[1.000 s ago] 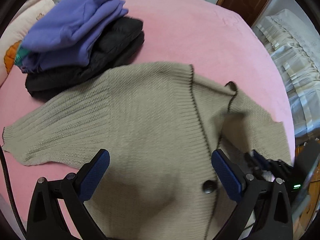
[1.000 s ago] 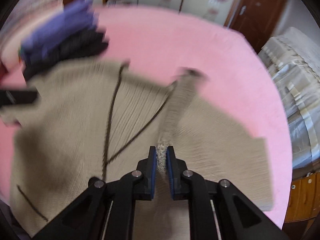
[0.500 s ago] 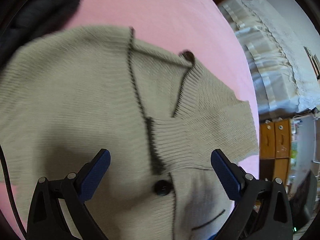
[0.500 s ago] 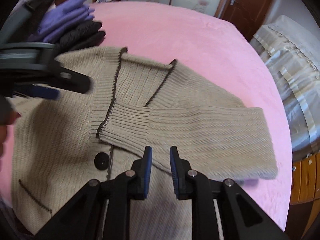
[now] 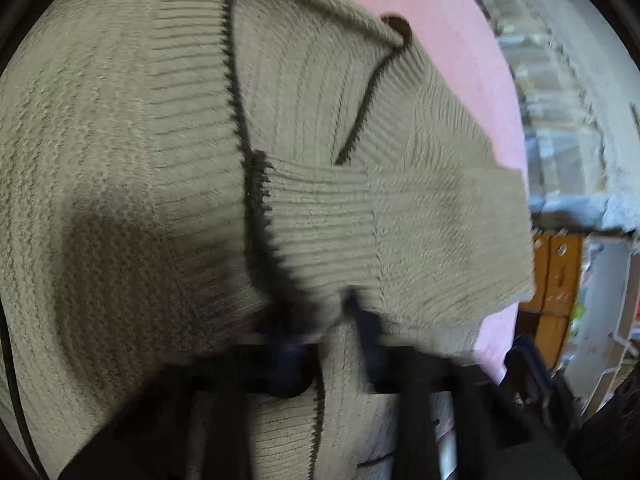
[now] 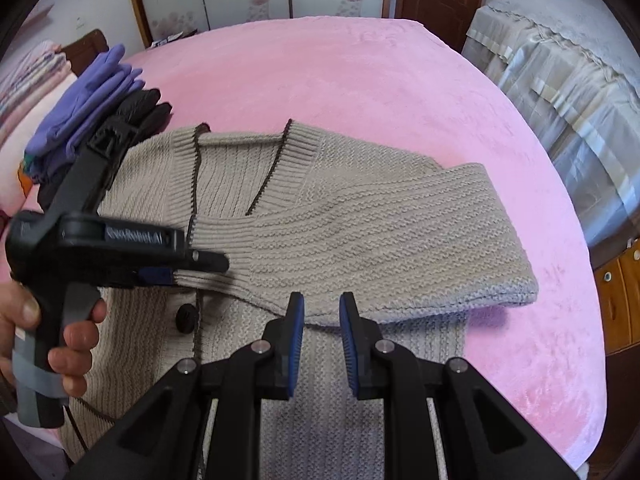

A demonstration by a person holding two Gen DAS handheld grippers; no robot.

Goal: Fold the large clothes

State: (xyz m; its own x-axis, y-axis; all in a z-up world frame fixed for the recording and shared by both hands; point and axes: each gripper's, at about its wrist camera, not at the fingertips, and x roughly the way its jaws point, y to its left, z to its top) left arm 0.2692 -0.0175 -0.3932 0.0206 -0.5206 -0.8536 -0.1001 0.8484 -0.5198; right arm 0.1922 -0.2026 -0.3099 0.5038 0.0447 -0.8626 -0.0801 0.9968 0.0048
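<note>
In the blurry left wrist view, the left gripper (image 5: 324, 344) has just snapped shut, seemingly pinching the cuff of the beige cardigan (image 5: 160, 160).

In the right wrist view, the cardigan lies flat on the pink bed (image 6: 360, 72), collar pointing away, one sleeve (image 6: 380, 240) folded sideways across its chest. The right gripper (image 6: 320, 344) hovers slightly apart, holding nothing.

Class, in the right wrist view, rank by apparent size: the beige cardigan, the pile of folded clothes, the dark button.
1. Beige cardigan, by far the largest.
2. Pile of folded clothes, farther from the camera, so it may look smaller than it is.
3. Dark button, smallest.
</note>
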